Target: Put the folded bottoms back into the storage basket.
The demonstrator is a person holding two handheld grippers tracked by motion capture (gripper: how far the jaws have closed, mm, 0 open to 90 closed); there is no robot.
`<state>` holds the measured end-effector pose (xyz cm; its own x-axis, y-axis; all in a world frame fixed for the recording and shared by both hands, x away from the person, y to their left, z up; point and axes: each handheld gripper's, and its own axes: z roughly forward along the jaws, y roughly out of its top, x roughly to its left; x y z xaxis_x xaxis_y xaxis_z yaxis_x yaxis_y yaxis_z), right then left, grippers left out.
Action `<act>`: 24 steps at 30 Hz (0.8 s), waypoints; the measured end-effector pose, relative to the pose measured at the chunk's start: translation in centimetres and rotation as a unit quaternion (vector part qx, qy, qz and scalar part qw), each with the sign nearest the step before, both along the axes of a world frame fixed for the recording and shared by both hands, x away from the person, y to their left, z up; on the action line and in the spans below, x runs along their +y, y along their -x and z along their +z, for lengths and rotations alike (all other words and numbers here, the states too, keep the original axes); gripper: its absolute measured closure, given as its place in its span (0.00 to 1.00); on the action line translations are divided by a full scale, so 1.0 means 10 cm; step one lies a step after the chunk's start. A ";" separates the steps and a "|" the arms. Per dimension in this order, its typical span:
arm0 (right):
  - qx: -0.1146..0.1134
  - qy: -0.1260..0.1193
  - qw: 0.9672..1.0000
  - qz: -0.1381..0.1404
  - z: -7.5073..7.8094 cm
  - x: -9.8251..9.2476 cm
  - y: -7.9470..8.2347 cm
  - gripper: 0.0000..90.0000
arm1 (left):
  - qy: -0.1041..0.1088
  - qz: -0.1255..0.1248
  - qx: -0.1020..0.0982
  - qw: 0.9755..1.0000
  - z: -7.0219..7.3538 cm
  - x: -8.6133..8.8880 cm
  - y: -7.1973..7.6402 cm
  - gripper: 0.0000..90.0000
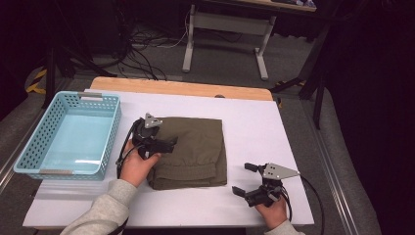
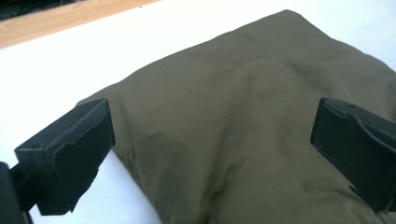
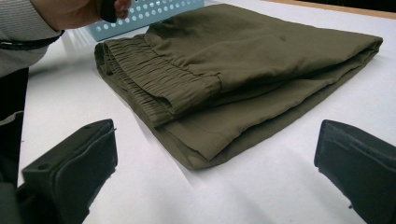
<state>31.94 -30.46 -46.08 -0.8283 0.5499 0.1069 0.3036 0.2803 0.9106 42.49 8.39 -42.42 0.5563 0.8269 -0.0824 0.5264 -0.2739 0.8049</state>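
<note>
Folded trousers [image 1: 191, 152] lie mid-bench beside the basket [image 1: 73, 134]; the left gripper [image 1: 164, 142] hovers over their left edge, fingers spread, while the right gripper [image 1: 244, 178] waits apart, fingers also spread.

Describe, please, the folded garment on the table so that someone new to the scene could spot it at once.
Start at the white table, with a light blue basket at its left end. Just right of that basket, near the middle, lies the folded garment, with the open left gripper over its left edge. It is the one soft, olive-green thing there, with a gathered elastic waistband.
</note>
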 end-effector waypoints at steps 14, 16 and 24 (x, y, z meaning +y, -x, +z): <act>0.001 0.000 1.000 0.001 0.00 0.00 0.00 0.00 | -0.021 0.021 0.041 0.999 -0.14 -0.05 -0.18 0.01; 0.001 0.000 1.000 0.000 0.00 0.00 -0.01 0.00 | -0.023 0.029 0.053 0.998 -0.16 -0.04 -0.21 0.01; 0.003 0.000 1.000 0.002 -0.01 0.00 -0.01 0.00 | -0.033 0.041 0.079 0.996 -0.26 -0.02 -0.29 0.02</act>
<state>32.00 -30.41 -46.15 -0.8295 0.5472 0.1121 0.3086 0.2817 0.9085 45.37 8.15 -45.05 0.4716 0.8751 -0.1085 0.6678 -0.2741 0.6921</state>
